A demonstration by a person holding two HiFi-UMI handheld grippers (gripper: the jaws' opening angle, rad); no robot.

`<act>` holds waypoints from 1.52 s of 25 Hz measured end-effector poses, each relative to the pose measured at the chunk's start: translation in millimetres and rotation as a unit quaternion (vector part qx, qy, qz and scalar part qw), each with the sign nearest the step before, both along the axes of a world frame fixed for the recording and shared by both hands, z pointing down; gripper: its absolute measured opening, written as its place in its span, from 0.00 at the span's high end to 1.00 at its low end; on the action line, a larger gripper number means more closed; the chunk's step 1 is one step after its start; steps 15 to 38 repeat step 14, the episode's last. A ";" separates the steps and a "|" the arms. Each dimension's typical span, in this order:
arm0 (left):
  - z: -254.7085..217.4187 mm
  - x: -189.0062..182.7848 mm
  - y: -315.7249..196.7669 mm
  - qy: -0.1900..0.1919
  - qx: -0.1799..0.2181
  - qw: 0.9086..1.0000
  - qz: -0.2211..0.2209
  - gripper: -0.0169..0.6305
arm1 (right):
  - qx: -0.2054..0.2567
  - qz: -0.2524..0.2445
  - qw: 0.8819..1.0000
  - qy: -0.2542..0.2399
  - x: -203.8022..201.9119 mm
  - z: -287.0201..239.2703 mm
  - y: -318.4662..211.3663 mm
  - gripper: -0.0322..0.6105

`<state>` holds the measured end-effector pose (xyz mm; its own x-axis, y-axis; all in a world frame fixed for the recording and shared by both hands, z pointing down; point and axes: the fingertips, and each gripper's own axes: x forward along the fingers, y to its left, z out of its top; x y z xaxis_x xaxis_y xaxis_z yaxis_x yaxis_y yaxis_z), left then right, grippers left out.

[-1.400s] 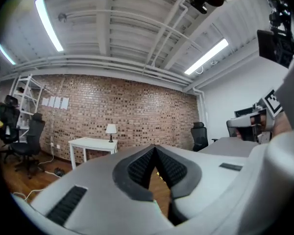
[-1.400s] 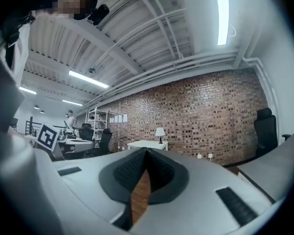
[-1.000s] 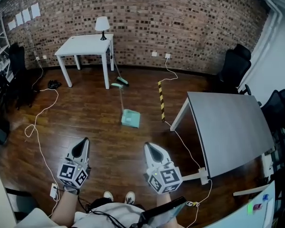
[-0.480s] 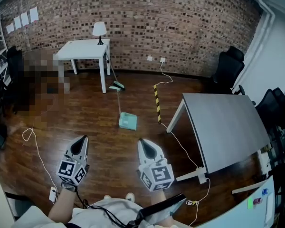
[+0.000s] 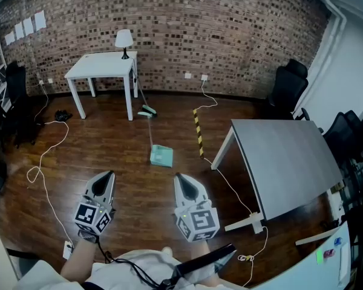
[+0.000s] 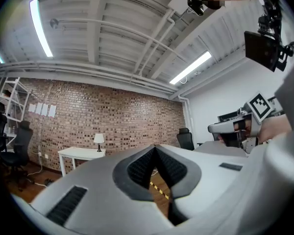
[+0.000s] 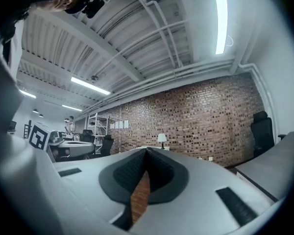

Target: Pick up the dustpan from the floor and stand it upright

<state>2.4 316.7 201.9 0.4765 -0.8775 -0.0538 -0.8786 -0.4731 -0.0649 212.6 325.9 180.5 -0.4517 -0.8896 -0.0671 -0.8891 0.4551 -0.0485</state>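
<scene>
A mint-green dustpan [image 5: 161,156] lies flat on the dark wood floor in the head view, its thin handle running back toward a green broom head [image 5: 147,109] by the white table. My left gripper [image 5: 105,179] and right gripper [image 5: 181,180] hover side by side well short of the dustpan, both pointing level toward it. Each is shut with nothing between its jaws. In the left gripper view my left gripper [image 6: 156,149] has its tips meeting; the right gripper view shows my right gripper [image 7: 146,153] the same. Neither gripper view shows the dustpan.
A white table [image 5: 101,66] with a lamp [image 5: 124,40] stands against the brick wall. A grey table [image 5: 284,159] fills the right. A yellow-black floor strip [image 5: 198,130], white cables [image 5: 45,162] and black chairs [image 5: 287,86] lie around.
The head view has shifted forward and the dustpan sits slightly nearer. My right gripper has risen and edged left toward the left one. Both stay shut.
</scene>
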 end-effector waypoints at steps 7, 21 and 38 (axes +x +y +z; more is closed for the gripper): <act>1.7 0.9 -7.5 -0.003 -0.002 1.000 0.005 0.97 | 0.002 0.004 1.000 0.000 -0.1 -1.7 -6.6 0.97; 1.1 5.4 -16.2 -0.006 0.007 1.000 0.016 0.97 | -0.005 0.005 1.000 0.010 -1.4 7.1 -14.1 0.97; 1.1 5.4 -16.2 -0.006 0.007 1.000 0.016 0.97 | -0.005 0.005 1.000 0.010 -1.4 7.1 -14.1 0.97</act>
